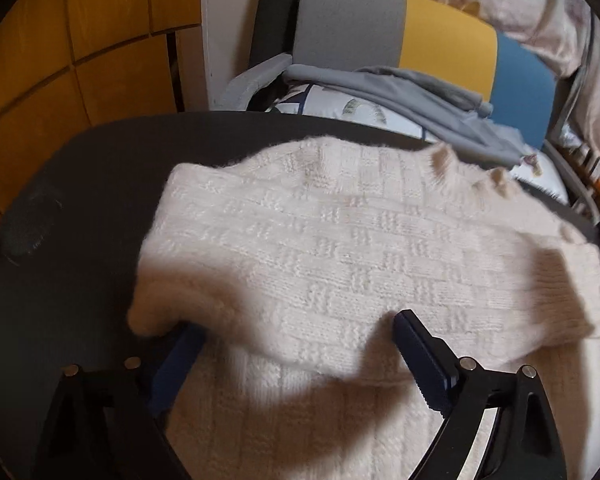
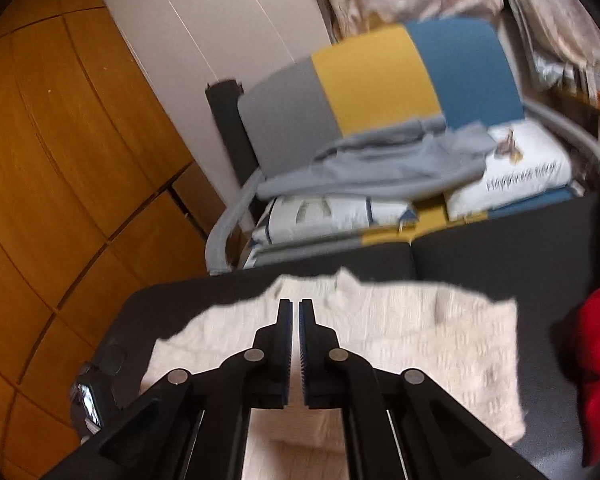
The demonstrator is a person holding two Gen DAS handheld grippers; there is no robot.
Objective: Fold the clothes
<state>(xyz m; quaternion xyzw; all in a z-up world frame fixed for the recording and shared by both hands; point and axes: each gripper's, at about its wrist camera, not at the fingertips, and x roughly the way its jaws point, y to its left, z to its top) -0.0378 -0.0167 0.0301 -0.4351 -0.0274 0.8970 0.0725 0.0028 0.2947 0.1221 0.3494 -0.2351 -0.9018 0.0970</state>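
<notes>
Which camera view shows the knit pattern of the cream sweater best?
The left wrist view: the cream sweater fills the frame and its basket-weave blocks are sharp. In the right wrist view the sweater is motion-blurred, and the shut right hand-held gripper covers part of it.

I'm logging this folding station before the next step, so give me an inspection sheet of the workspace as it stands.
Surface: dark table, mostly bare on its left.
Job's things: cream knit sweater spread across the table.
Clutter: red fabric at the right edge; small shiny object at the left edge.
Grippers: left gripper jaws wide apart over the sweater; right gripper jaws nearly closed, holding nothing.
Cables: nothing seen.
Surroundings: chair piled with grey clothes; wooden cabinet.
</notes>
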